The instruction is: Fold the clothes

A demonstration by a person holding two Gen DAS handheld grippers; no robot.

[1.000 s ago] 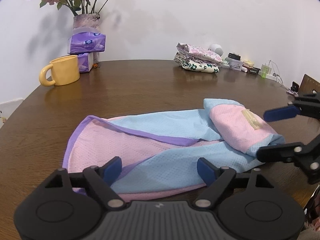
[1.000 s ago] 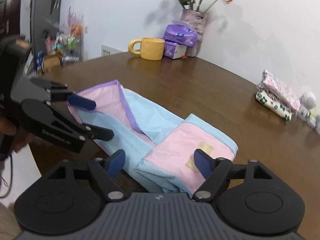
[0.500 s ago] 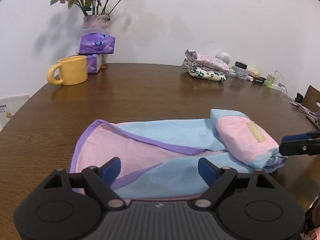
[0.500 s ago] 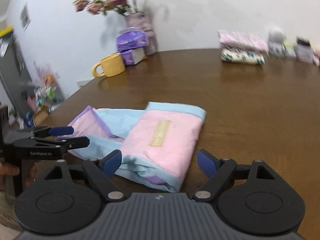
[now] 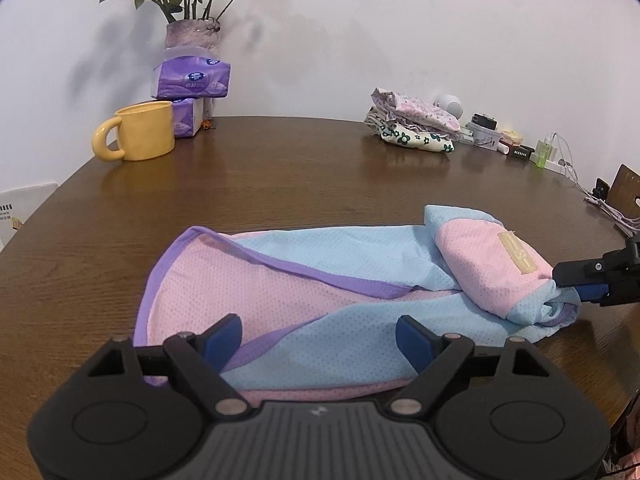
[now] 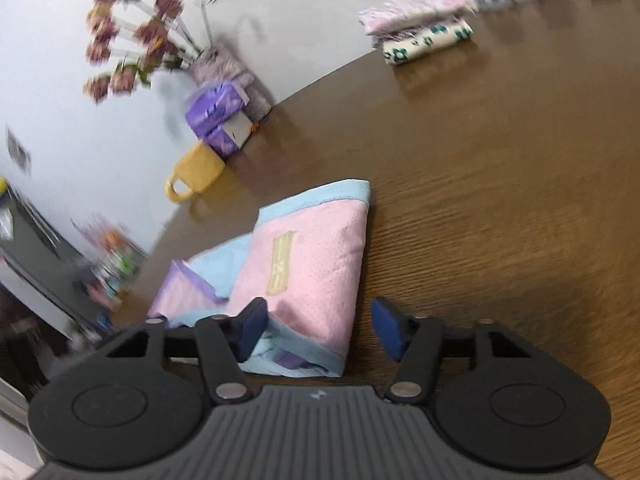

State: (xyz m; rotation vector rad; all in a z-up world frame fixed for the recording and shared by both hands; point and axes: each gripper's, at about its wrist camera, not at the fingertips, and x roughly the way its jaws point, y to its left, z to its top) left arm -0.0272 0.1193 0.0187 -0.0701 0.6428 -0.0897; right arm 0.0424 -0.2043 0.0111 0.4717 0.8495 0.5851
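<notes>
A pink, blue and purple mesh garment (image 5: 320, 280) lies on the brown round table (image 5: 320, 160), its right end folded into a pink pad with a yellow label (image 5: 516, 256). My left gripper (image 5: 320, 340) is open over the garment's near edge, touching nothing. My right gripper (image 6: 320, 330) is open and rolled sideways, its jaws around the folded pad's near corner (image 6: 312, 264). It shows at the right edge of the left wrist view (image 5: 588, 284), against the folded end.
A yellow mug (image 5: 136, 136), purple tissue packs (image 5: 192, 80) and a flower vase (image 5: 192, 36) stand at the back left. Folded floral clothes (image 5: 416, 124) and small items with cables (image 5: 520, 148) lie at the back right.
My right gripper has swung round to the folded end, rolled sideways and come close to its corner. My left gripper has drawn back slightly. The garment lies unchanged.
</notes>
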